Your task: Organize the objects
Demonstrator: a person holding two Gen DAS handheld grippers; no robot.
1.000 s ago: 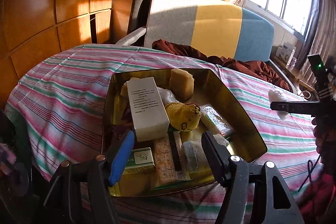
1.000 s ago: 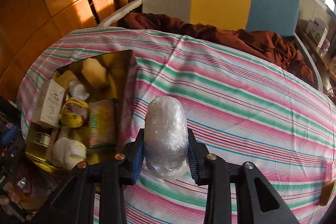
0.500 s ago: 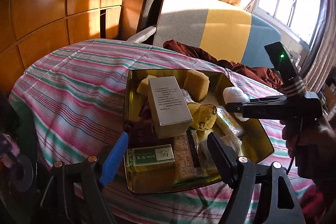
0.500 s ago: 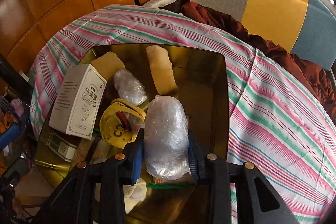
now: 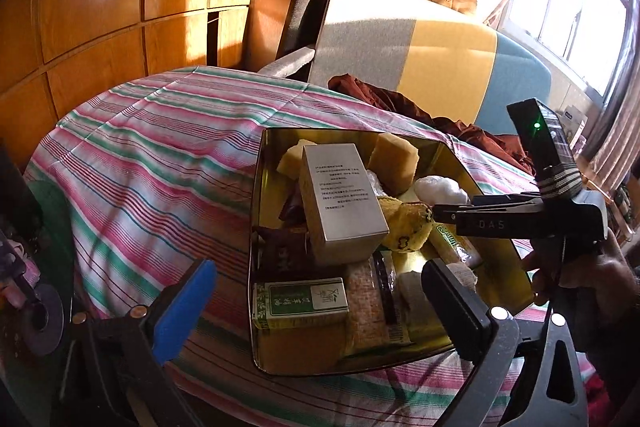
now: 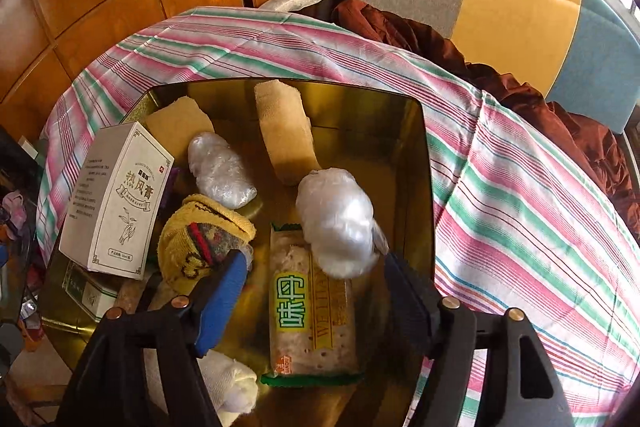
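Right gripper [image 6: 312, 291], which clasped the wrapped bundle [image 6: 338, 221] a second ago, is opening, pads apparently clear, leaving it mid-frame inside the tin [image 6: 420, 167]; left gripper [image 5: 320, 303] opening, empty, lower frame.

The right gripper [image 6: 316, 291] hangs over a gold tin [image 6: 416, 163] on a striped cloth [image 6: 520, 195], its jaws opening. A plastic-wrapped bundle [image 6: 338, 223] sits between the fingertips, clear of the blue left pad [image 6: 222, 297], partly on a cracker packet [image 6: 312, 311]. Also in the tin: a second wrapped bundle [image 6: 220, 175], a yellow knitted pouch [image 6: 200, 243], a white box [image 6: 114, 199] and two tan sponges [image 6: 286, 131].
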